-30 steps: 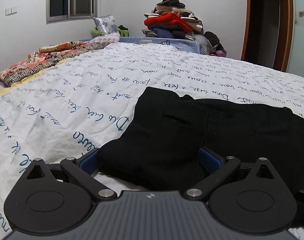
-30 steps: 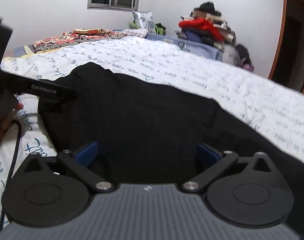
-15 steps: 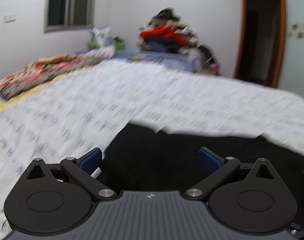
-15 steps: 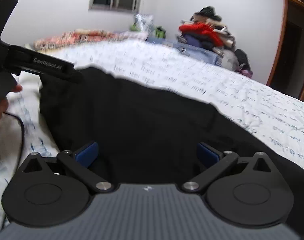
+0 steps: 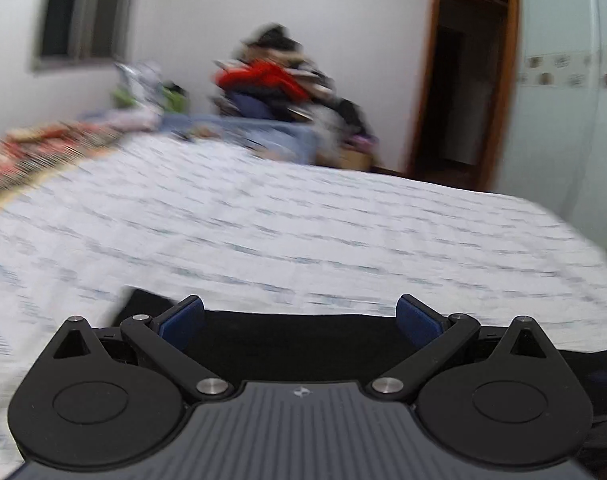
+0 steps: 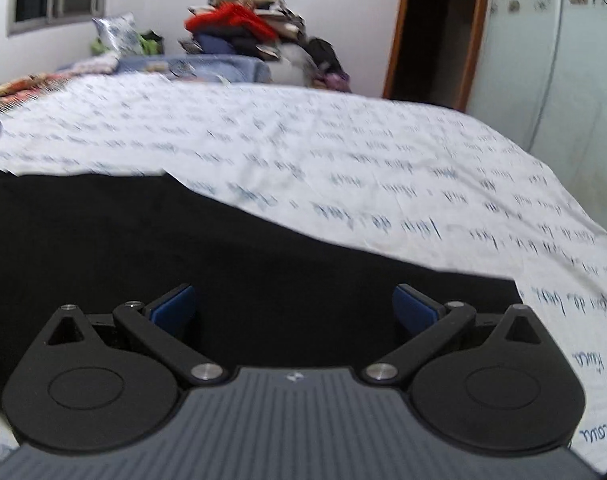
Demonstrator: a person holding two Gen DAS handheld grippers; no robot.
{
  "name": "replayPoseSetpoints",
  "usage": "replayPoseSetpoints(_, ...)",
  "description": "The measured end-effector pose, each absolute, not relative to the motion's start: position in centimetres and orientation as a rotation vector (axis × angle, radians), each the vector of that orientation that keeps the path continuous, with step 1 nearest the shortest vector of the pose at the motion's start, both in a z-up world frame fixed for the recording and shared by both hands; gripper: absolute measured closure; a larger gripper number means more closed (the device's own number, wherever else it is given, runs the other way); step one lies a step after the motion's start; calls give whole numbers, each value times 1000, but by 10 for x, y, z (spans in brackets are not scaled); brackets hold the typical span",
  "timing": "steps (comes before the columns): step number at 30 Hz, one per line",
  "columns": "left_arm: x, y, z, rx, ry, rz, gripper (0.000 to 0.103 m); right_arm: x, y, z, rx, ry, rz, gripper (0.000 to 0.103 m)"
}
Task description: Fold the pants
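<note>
I see left gripper [image 5: 299,316] jaws spread, nothing pinched; black pants [image 5: 295,340] lie between and below them on bed [image 5: 303,220]. Right gripper [image 6: 293,306] jaws spread too; pants [image 6: 183,248] fill space between jaws, stretching ahead-left. Left view blurred.

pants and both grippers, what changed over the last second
The left gripper tipped up and drew back, so the black pants now show only as a strip between its fingers. The right gripper swung rightward; the other gripper left its view. Both stay open, holding nothing; pants remain flat on the bedspread.
</note>
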State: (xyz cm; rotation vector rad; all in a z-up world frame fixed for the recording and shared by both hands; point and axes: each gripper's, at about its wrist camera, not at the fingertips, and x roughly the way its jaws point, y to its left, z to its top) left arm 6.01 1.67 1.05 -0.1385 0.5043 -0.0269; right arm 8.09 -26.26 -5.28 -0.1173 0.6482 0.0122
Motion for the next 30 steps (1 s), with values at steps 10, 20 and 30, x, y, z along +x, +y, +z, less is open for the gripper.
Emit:
replayPoseSetpoints(10, 122, -67, -28, 113, 589, -427, 0, 77, -265, -66, -85, 627, 17, 0)
replayPoseSetpoints(20, 150, -39, -52, 49, 666, -156, 0, 79, -268, -68, -50, 631, 29, 0)
replayPoseSetpoints(30, 145, -85, -40, 78, 679, -406, 0, 81, -267, -70, -45, 633, 29, 0)
